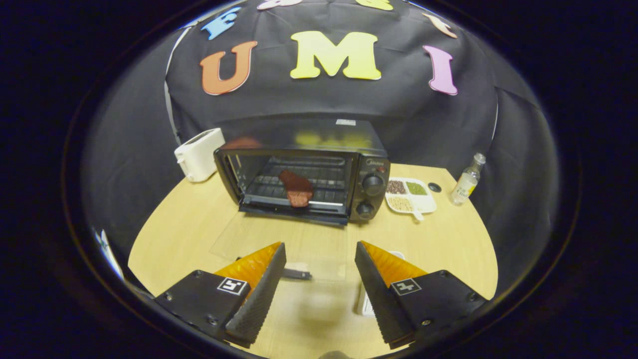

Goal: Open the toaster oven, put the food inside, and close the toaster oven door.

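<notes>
Gripper (320, 259) spread, empty (level) | toaster oven (304, 172) beyond, door down

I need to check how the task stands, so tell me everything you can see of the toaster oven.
The toaster oven is a black box with a glossy top, standing on the wooden table beyond the open gripper. Its glass door is folded down flat toward the fingers. A reddish piece of food lies on the wire rack inside. Two round knobs sit one above the other on its panel. A white toaster stands beside it, a divided dish on the other side.
</notes>
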Tool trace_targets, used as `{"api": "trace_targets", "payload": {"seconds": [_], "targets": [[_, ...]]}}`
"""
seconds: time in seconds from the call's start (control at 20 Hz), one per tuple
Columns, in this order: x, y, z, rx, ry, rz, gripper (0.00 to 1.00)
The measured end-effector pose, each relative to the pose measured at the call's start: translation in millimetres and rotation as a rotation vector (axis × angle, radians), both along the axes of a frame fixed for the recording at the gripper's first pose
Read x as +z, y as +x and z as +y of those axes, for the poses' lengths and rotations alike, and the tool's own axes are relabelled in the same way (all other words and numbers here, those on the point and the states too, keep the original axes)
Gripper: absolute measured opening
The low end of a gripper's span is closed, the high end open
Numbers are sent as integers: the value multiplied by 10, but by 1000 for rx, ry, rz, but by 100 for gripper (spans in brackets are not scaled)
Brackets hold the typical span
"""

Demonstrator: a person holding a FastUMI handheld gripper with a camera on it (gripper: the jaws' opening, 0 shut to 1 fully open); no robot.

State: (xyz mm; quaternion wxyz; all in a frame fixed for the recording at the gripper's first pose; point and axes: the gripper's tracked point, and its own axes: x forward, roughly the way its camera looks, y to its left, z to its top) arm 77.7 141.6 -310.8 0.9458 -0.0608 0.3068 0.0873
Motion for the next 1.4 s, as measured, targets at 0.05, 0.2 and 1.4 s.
{"api": "trace_targets", "payload": {"seconds": [0.05, 0.2, 1.4], "targets": [[-72, -68, -30, -2, -7, 19, 90], [-355, -252, 8, 19, 6, 85, 90], [-1453, -114, 676, 39, 7, 272, 90]]}}
